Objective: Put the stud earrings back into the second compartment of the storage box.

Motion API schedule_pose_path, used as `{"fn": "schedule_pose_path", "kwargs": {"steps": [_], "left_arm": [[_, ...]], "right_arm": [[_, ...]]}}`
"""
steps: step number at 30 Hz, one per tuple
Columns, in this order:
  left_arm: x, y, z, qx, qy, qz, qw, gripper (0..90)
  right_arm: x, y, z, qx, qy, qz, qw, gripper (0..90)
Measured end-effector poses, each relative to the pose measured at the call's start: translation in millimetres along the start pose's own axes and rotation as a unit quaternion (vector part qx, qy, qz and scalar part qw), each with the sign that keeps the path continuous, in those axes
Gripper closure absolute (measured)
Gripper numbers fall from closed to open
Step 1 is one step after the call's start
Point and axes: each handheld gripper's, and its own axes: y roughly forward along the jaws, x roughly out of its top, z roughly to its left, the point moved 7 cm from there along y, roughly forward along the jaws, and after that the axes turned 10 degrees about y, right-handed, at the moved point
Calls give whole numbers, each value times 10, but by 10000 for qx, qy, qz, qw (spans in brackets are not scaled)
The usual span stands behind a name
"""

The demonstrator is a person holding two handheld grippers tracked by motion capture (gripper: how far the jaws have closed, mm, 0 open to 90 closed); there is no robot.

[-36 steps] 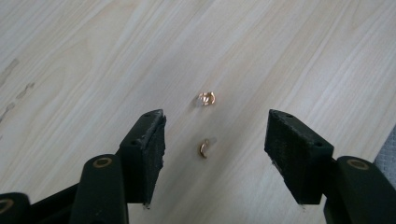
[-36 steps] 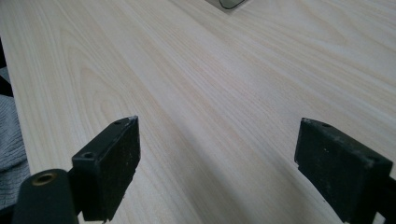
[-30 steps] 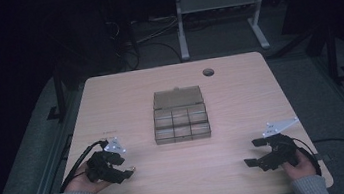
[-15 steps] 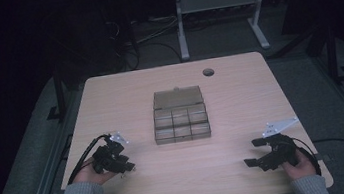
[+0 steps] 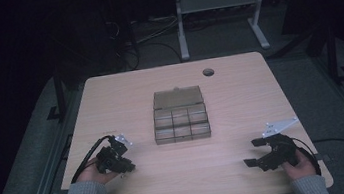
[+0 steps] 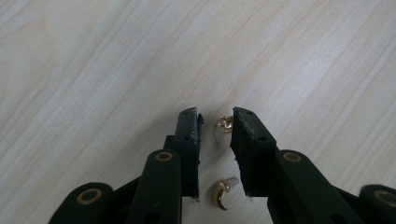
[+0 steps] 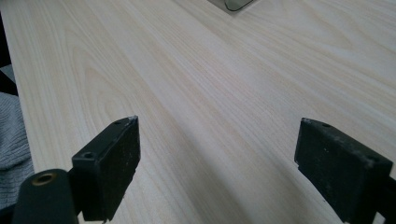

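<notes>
Two small gold earrings [image 6: 224, 125] [image 6: 221, 193] lie on the tabletop [image 5: 240, 93] between the jaws of the left hand-held gripper [image 6: 215, 122], which has dropped toward the wood since a second ago; its jaws have just been closing to a narrow gap, with the farther earring at the tips but not yet pinched. The pickup looks moments away. Right hand-held gripper [image 7: 217, 140] rests wide apart, idle. An open compartment box [image 5: 181, 121] sits mid-table, well apart; nothing blocks the way.
</notes>
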Motion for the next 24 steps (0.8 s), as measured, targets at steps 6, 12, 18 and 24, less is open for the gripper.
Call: {"fn": "schedule_pose_path", "kwargs": {"steps": [6, 12, 18, 24], "left_arm": [[-7, 22, -6, -10, 31, 45, 10000, 784], [-2, 31, -27, 7, 109, 77, 9999, 843], [8, 21, -22, -46, 77, 30, 10000, 845], [68, -40, -39, -44, 132, -94, 9999, 845]], "right_arm": [[1, -3, 0, -6, 3, -12, 10000, 140], [0, 2, 9, 0, 6, 10, 10000, 141], [1, -2, 2, -1, -7, 0, 10000, 140], [3, 4, 6, 2, 7, -10, 10000, 141]]}}
